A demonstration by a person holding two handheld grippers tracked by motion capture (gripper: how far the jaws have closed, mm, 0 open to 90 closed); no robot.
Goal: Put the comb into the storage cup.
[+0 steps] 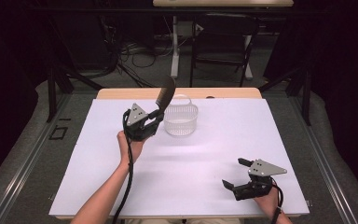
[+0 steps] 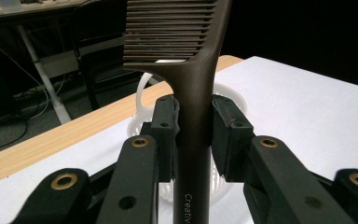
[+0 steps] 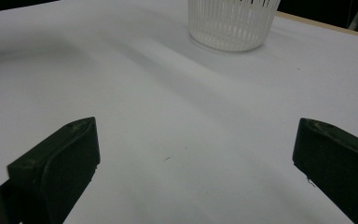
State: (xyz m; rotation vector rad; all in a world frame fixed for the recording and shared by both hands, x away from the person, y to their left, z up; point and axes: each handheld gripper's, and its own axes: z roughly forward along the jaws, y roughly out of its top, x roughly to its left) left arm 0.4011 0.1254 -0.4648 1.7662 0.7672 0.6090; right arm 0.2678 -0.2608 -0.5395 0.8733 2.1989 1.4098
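On the tabletop [image 1: 205, 186], covered by a white sheet with a strip of bare wood at the far edge, nothing lies loose. The largest thing on it is the basket [image 1: 181, 122], white and slotted, with a hoop handle, standing upright near the far middle; in the right gripper view its lower wall [image 3: 233, 28] shows at the top.

Next in size are the 2 tongs. The left tongs [image 1: 154, 116], raised just left of the basket, are clamped on the comb [image 1: 166, 95]; in the left gripper view both pads press the sides of its dark handle [image 2: 193, 135], so the grip looks firm. The right tongs [image 1: 237, 173] rest low at the near right corner, well apart from the basket, jaws spread wide with nothing between them.

Smallest is the comb itself: it stands nearly upright, teeth end topmost, tilted toward the basket and above its near left rim, touching nothing but the pads.

The step in hand appears to be the carry to the basket, with the drop not yet made. The next move likely calls for shifting the left tongs rightward until the comb hangs over the basket's mouth, tipping or lowering it past the hoop handle, then opening the pads. The right tongs seem to have no part in this.
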